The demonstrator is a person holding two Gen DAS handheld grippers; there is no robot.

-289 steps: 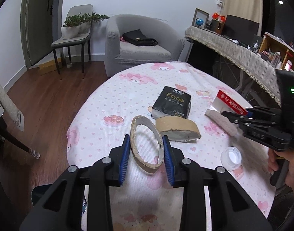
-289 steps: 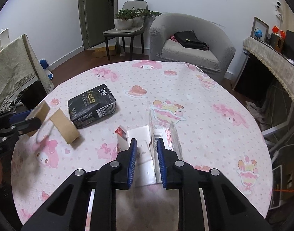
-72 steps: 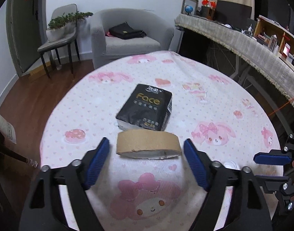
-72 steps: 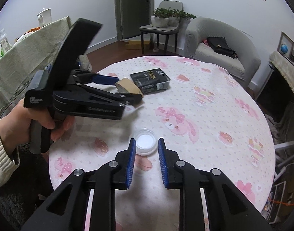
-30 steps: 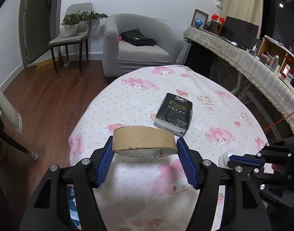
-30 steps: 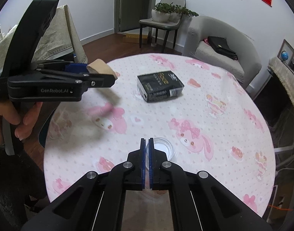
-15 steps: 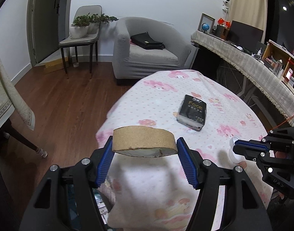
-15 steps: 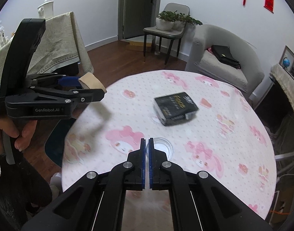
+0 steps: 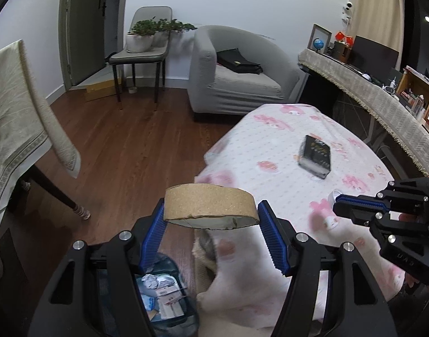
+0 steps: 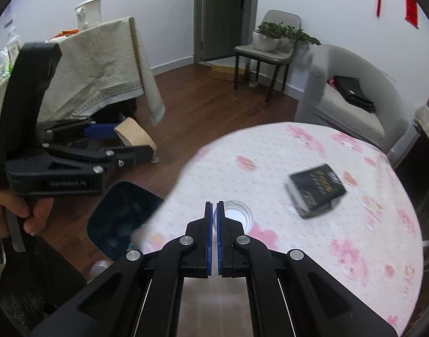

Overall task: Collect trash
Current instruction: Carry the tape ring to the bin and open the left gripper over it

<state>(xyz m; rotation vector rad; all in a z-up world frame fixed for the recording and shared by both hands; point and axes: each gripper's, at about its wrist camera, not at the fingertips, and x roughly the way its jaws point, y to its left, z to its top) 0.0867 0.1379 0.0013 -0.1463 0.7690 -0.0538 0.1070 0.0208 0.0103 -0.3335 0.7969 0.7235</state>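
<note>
Wooden flooring (image 9: 124,146) runs from a grey armchair (image 9: 237,73) at the far wall to a round tabletop (image 9: 276,168) under a pink-patterned cloth. My left tongs (image 9: 211,219) pinch a flattened cardboard tape ring (image 9: 210,205) by its two ends, the blue pads pressing on either side; I hold it in the air beyond the near-left edge of the tabletop, above the floor. Below those tongs, on the floor beside the hanging cloth, I note a dark blue trash bin (image 9: 166,303) with crumpled paper and wrappers inside; in the right wrist view the same bin (image 10: 121,213) sits just left of the tabletop edge. My right tongs (image 10: 214,219) are pressed together on the rim of a small clear plastic cup (image 10: 238,214), which shows just beyond the fingertips; whether the cup hangs clear of the cloth I cannot tell. A black tissue pack (image 10: 317,189) lies further right on the tabletop, well apart from both tongs. A hand (image 10: 15,213) grips the left tool's handle.
</note>
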